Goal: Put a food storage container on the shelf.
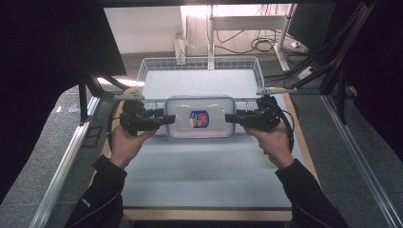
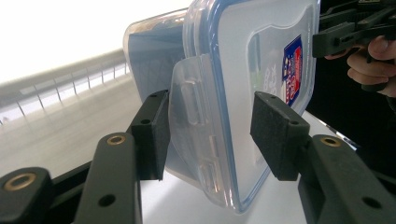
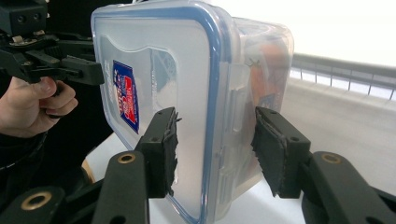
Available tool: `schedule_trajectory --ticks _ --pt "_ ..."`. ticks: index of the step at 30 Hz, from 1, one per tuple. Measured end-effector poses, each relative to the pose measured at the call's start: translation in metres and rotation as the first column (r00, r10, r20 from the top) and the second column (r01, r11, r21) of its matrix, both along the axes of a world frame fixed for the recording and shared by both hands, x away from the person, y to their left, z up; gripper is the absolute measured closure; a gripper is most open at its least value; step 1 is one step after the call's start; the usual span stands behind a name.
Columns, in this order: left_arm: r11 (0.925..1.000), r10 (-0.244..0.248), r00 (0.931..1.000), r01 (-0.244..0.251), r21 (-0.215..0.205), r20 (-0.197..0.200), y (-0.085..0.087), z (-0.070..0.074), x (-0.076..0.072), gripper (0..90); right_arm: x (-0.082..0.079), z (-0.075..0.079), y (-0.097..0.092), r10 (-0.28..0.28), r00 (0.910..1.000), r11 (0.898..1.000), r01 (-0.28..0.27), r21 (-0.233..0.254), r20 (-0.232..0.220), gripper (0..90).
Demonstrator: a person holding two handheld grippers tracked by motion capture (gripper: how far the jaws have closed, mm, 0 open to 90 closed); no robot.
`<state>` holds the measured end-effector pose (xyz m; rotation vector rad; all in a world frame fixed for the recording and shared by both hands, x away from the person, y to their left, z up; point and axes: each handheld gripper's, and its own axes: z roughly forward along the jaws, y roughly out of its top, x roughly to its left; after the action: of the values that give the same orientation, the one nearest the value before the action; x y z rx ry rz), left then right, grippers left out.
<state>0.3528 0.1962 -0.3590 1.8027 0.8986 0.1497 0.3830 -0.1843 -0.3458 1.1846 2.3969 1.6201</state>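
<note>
A clear plastic container [image 1: 200, 118] with a blue-rimmed lid and a red-and-blue label hangs above the table, in front of the wire basket. My left gripper [image 1: 168, 118] is shut on its left end and my right gripper [image 1: 230, 118] on its right end. In the left gripper view the pads [image 2: 149, 135] clamp the container [image 2: 261, 70] across its side latch, lid on one side, base on the other. The right gripper view has the container [image 3: 187, 70] squeezed the same way between my right gripper's [image 3: 215, 149] jaws. Something orange [image 3: 271, 60] shows dimly through the wall.
A white wire basket [image 1: 199, 59] with a pale liner stands just behind the container. The pale table mat [image 1: 204, 171] lies below, with metal frame rails at both sides [image 1: 66, 161]. Cables and desk legs [image 1: 256, 45] lie on the floor beyond.
</note>
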Motion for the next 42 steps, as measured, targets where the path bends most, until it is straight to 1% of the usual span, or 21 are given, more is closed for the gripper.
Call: schedule_trajectory --ticks 2,9,10,13,15,18,22,27,32,37,38,40,42 --pt "1.0000 -0.002 1.0000 0.002 0.001 0.007 0.001 0.005 0.004 48.6 0.003 0.005 0.001 -0.003 1.0000 1.000 0.003 0.000 0.005 51.4" --pt "0.9999 0.006 1.0000 -0.006 -0.012 0.000 0.005 0.020 0.017 48.6 0.014 0.024 0.006 -0.013 0.9995 1.000 0.013 -0.002 0.029 51.4" --pt "0.9999 0.005 1.0000 -0.005 -0.012 0.005 0.005 0.022 0.018 48.6 0.016 0.026 0.006 -0.014 0.9994 1.000 0.015 -0.001 0.031 51.4" --pt "0.9998 0.013 0.9999 -0.012 -0.018 0.007 0.006 0.029 0.023 48.6 0.022 0.033 0.007 -0.015 0.9993 1.000 0.015 0.007 0.034 51.5" --pt "0.9998 0.009 0.9999 -0.009 -0.017 0.012 0.008 0.034 0.027 48.6 0.026 0.037 0.008 -0.017 0.9994 1.000 0.016 0.013 0.032 51.5" --pt "0.9998 0.009 0.9998 -0.008 -0.020 0.018 0.010 0.042 0.033 48.7 0.031 0.044 0.009 -0.021 0.9989 1.000 0.020 0.018 0.043 51.5" --pt "0.9999 0.007 0.9997 -0.006 -0.015 0.024 0.011 0.053 0.042 48.7 0.037 0.054 0.011 -0.027 0.9981 0.999 0.026 0.026 0.055 51.5" --pt "0.9999 0.009 0.9995 -0.008 -0.011 0.029 0.011 0.063 0.055 48.7 0.050 0.062 0.011 -0.038 0.9975 0.998 0.035 0.045 0.060 51.3" --pt "0.9999 0.008 0.9995 -0.008 -0.013 0.029 0.012 0.067 0.071 48.7 0.064 0.064 0.011 -0.046 0.9974 0.997 0.043 0.056 0.056 51.3" --pt "0.9998 0.008 0.9998 -0.007 -0.018 0.016 0.011 0.061 0.086 48.7 0.077 0.062 0.011 -0.061 0.9970 0.997 0.058 0.056 0.049 51.1" --pt "0.9997 0.013 0.9999 -0.012 -0.022 0.007 0.010 0.060 0.088 48.7 0.079 0.061 0.011 -0.062 0.9970 0.997 0.059 0.056 0.046 51.1" --pt "0.9996 0.015 0.9999 -0.015 -0.023 0.004 0.010 0.057 0.091 48.7 0.084 0.059 0.011 -0.067 0.9971 0.996 0.065 0.057 0.035 50.9" --pt "0.9996 0.017 0.9998 -0.017 -0.024 0.001 0.009 0.054 0.094 48.6 0.088 0.056 0.011 -0.070 0.9969 0.996 0.068 0.058 0.036 50.7"
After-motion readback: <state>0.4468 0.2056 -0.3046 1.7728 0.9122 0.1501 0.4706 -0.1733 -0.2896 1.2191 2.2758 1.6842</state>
